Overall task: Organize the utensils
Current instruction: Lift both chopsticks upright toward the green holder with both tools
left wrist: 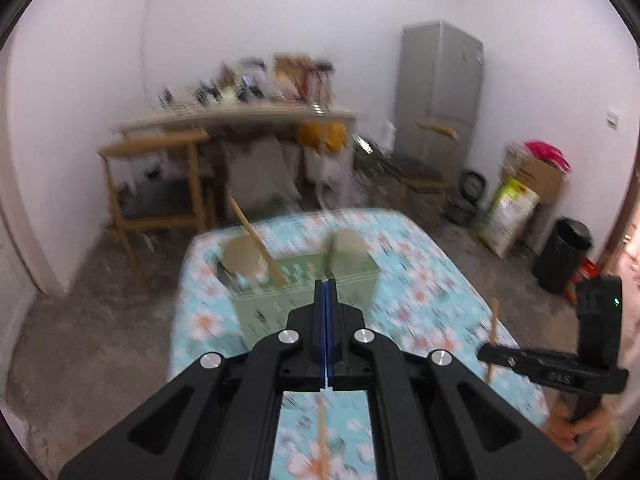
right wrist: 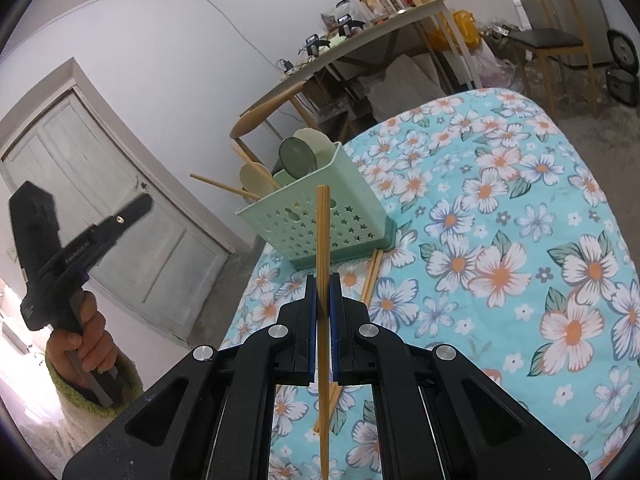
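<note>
On the floral table (right wrist: 500, 208), right gripper (right wrist: 323, 280) pinches one chopstick (right wrist: 322, 232); left gripper (left wrist: 327, 282) closed, empty.

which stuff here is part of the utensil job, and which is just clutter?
Job:
- chopstick in the right tongs
- green caddy holding spoons
- loose chopsticks on the floral table

Clutter:
- fridge
- chair
- back table with books
- black bin
</note>
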`<state>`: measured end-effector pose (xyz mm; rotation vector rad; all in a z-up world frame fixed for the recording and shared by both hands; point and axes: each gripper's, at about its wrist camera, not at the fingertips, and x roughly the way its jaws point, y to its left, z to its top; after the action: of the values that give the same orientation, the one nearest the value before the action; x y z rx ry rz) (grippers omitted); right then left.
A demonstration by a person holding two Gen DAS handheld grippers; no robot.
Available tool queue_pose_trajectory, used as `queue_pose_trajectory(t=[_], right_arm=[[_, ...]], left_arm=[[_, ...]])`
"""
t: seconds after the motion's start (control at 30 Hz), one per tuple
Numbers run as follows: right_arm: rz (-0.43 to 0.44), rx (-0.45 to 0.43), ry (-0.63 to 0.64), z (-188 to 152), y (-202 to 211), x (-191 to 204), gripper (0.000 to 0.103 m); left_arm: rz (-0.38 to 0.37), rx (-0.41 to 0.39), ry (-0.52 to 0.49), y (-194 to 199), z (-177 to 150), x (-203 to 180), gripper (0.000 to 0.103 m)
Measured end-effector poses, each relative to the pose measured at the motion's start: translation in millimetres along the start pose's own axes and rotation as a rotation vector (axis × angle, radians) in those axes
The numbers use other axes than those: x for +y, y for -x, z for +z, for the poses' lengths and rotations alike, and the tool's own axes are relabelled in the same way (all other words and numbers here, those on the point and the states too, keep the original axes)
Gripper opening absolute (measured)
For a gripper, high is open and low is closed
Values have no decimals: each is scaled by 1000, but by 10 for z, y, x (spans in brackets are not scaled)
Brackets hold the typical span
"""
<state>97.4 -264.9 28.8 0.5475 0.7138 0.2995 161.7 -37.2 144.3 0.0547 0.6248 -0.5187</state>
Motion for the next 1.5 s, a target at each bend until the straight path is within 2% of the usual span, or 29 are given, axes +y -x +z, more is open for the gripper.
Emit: queue_pose_trajectory(t=[0.13,0.23,0.3,0.4,0.47,0.57,0.6,0.77,0.87,1.0,1.1,1.2,1.23,1.33,1.4,1.5], right_arm=[[6,24,-13,-40,-58,-40,4],[10,33,-11,-51,-68,-43,4],[11,34,-9,-49,-69,-48,4],[10,38,-11,-44,-84,-67,4],[9,43,-15,-43,-106,-89,4],[10,52,-20,-47,-146,-108,4],[12,55,-23,-51,-165,-112,4],[17,62,-29,-59,-202,-114,4],[17,63,-29,-63,-205,-117,4],[16,64,-32,-68,-209,-120,4],[16,65,-34,-78,-213,-124,4],[15,67,-35,-78,-215,-130,4],[14,67,-36,-78,-218,-133,4],[12,66,-40,-81,-209,-148,4],[11,66,-42,-82,-207,-159,4],[14,64,-49,-88,-195,-169,4]], left_arm=[[-66,240,23,-575,-342,59,1],[-78,461,103,-1183,-731,229,12],[-46,566,132,-1490,-982,321,12],[-39,634,162,-1742,-1183,402,12],[-54,625,171,-1775,-1203,400,15],[-82,619,159,-1781,-1160,337,28],[-84,621,150,-1773,-1148,310,29],[-108,622,119,-1705,-1134,224,31],[-140,596,114,-1617,-1113,208,31],[-186,563,58,-1512,-1090,86,37],[-164,584,8,-1603,-1140,-23,37],[-147,614,1,-1751,-1208,-32,37],[-138,617,9,-1800,-1226,-5,37],[-98,589,-32,-1834,-1222,-22,22],[-71,576,-65,-1842,-1218,-51,6],[-55,547,-59,-1798,-1167,-32,5]])
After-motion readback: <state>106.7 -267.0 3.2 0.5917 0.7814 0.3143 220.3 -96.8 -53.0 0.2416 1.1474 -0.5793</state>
